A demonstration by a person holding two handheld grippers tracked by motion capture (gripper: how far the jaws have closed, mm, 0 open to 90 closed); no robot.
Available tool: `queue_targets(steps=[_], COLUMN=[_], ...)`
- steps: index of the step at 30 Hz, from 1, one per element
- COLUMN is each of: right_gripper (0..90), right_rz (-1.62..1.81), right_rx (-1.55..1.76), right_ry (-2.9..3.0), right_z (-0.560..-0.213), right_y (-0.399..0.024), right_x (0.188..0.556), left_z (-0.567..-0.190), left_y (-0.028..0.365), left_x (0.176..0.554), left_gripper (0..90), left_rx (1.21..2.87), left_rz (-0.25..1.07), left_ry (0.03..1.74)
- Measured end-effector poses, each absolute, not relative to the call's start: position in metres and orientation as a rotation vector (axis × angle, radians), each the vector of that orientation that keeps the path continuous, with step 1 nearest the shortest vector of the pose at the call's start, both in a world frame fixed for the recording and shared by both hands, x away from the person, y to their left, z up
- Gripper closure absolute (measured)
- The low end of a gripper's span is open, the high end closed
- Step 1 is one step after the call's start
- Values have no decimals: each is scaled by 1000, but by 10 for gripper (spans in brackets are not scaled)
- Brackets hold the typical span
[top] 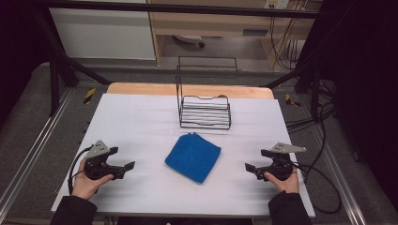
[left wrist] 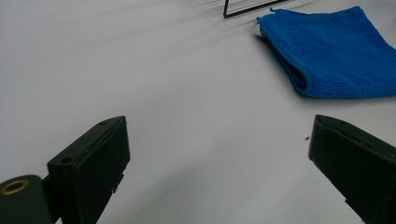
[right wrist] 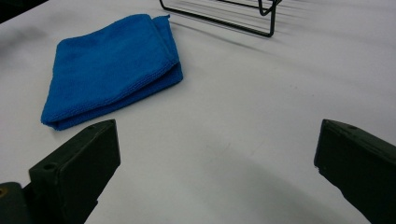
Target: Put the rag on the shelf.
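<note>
Cloth (top: 193, 157) folded on the table (top: 141, 122), rack (top: 205, 112) behind it, we hold left gripper (top: 127, 165) and right gripper (top: 250, 167) released, both empty, well apart from cloth.

Black hand-held gripper (top: 127, 166) pair, grey triangular plates, dark sleeves.

We are looking at a lab or test room: the white-covered tabletop (top: 141, 122) stands inside a black metal frame (top: 178, 7), loose cables (top: 324, 122) trail over grey carpet (top: 28, 122), and hazard-striped tape (top: 89, 95) marks the floor rails.
</note>
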State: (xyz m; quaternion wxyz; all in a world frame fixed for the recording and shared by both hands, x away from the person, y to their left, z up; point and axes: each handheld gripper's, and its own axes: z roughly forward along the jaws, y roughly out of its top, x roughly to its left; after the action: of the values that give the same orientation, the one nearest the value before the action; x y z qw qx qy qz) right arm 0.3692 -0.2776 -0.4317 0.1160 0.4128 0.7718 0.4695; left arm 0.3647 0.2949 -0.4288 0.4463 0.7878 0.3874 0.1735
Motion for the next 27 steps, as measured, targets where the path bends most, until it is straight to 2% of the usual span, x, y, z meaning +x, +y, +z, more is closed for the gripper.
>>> queue_targets(steps=[20,27], right_gripper=[18,62], right_rz=[1329,1328], right_rx=[1166,1094], right_ry=[2322,2373], right_z=[-430,-426], right_y=[-251,-222], right_x=[369,366], left_z=[-431,-431], left_y=[294,295], left_x=[364,365], left_gripper=[55,55], left_rx=[1967,1964], left_rz=[451,455], left_ry=[970,976])
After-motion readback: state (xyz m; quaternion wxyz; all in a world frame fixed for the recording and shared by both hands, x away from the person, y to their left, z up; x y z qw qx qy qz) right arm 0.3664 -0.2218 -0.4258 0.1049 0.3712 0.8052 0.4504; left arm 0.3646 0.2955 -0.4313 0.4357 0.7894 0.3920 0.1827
